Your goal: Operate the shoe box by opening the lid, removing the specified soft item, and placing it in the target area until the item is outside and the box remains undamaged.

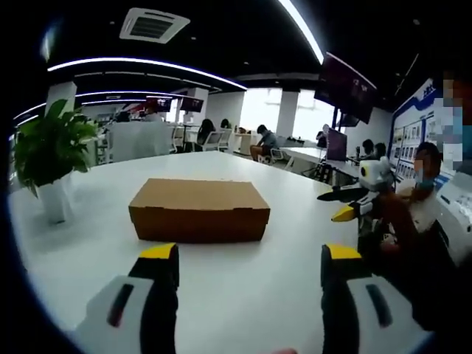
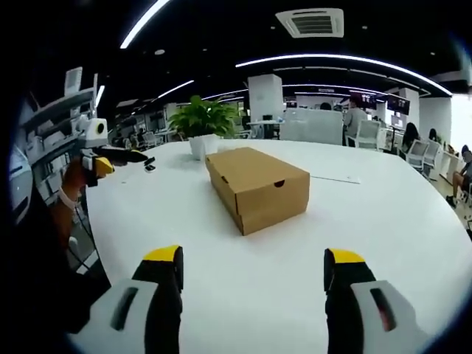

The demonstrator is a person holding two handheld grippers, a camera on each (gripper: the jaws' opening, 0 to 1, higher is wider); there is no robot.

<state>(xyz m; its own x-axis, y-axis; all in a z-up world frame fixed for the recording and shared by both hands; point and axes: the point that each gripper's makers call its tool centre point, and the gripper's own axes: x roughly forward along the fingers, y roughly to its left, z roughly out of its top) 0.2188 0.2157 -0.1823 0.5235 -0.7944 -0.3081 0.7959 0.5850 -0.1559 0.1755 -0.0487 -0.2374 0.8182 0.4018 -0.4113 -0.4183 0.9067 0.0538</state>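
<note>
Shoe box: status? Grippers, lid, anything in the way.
Left gripper open, right gripper open, both short of box. Shoe box lid closed on white table. Potted plant behind box, not blocking.

Bright, even office light under a dark ceiling; strong fisheye bend in both views.

Long ceiling light strips (image 1: 147, 70) arc from 9 to 1 o'clock in the left gripper view, and more strips (image 2: 346, 60) curve toward 2 o'clock in the right gripper view. Windows (image 1: 258, 107) at 12 o'clock are blown out white. The white table (image 1: 243, 287) reflects softly, with mild glare. The cardboard box (image 2: 258, 184) casts only a faint, short shadow at its base. Straight lines bow near the edges, and the far background is soft.
</note>
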